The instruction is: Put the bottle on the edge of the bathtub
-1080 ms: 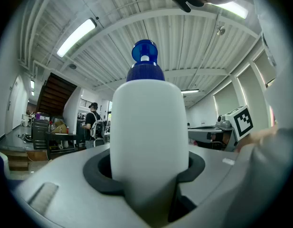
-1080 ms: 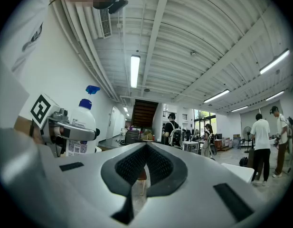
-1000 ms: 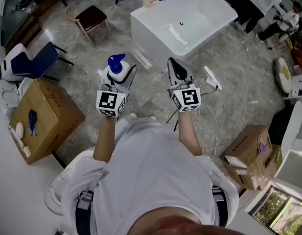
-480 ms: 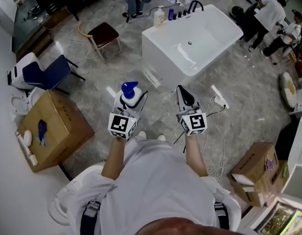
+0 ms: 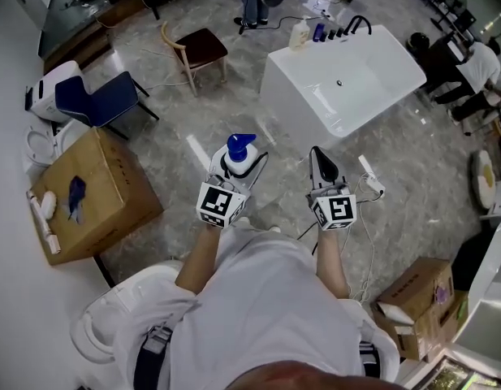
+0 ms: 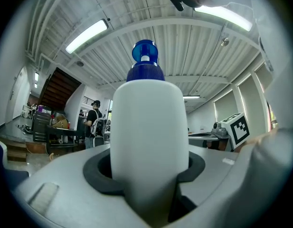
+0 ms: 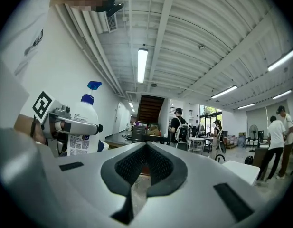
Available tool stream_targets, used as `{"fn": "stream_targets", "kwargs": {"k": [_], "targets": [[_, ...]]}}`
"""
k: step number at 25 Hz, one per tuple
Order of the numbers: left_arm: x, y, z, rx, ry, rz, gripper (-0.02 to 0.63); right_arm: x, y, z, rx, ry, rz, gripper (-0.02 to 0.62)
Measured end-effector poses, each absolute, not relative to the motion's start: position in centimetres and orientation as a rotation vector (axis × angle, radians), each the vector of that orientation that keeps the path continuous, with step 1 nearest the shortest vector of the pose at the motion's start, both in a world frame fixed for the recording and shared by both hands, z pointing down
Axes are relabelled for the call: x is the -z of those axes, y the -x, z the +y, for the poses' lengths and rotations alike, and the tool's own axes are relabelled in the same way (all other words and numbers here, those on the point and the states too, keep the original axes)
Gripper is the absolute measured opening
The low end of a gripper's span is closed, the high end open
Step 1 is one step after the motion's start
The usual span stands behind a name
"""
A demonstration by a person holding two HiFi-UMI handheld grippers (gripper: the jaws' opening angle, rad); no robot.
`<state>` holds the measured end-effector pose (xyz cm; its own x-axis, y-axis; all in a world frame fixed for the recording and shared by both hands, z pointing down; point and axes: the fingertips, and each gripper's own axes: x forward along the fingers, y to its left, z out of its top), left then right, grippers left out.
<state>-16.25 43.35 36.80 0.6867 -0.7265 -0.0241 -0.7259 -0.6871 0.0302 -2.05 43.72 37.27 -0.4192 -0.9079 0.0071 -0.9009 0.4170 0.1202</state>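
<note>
Forearms reach out from a white shirt [image 5: 258, 299], one gripper in each hand, both pointing level on the near side of the bathtub [image 5: 303, 96] and well apart from it. The left gripper [image 5: 244, 167] has its jaws closed halfway round the bottle [image 5: 239, 147]. The left gripper view shows the white body pressed between the dark pads, upright, with the blue pump cap on top. The bottle hangs in the air over the grey marble floor [image 5: 193, 177], short of the tub's near corner and not on its edge. The right gripper [image 5: 321, 162] sits just beside it, nearer the tub's near wall. Its jaws are drawn together with nothing between them, as the right gripper view shows. A white power strip [image 5: 370, 177] lies on the floor between that gripper and the tub. A cardboard box [image 5: 96, 185] stands far to the tub's left, with a blue chair [image 5: 96, 100] beyond it. A wooden chair [image 5: 203, 45] stands nearer the tub's left side. On the tub's far rim stand a pale pump bottle [image 5: 299, 33], some small dark bottles [image 5: 319, 32] and a black tap [image 5: 357, 24].
</note>
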Motion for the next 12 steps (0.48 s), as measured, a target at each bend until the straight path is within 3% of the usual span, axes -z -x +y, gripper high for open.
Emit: {"fn": "stream_targets", "kwargs": {"k": [12], "targets": [[-38.2, 19.6, 40.9, 0.02, -2.842, -1.23, 0.249, -38.4, 4.2, 41.4, 0.122, -1.666, -2.538, 0.001]]}}
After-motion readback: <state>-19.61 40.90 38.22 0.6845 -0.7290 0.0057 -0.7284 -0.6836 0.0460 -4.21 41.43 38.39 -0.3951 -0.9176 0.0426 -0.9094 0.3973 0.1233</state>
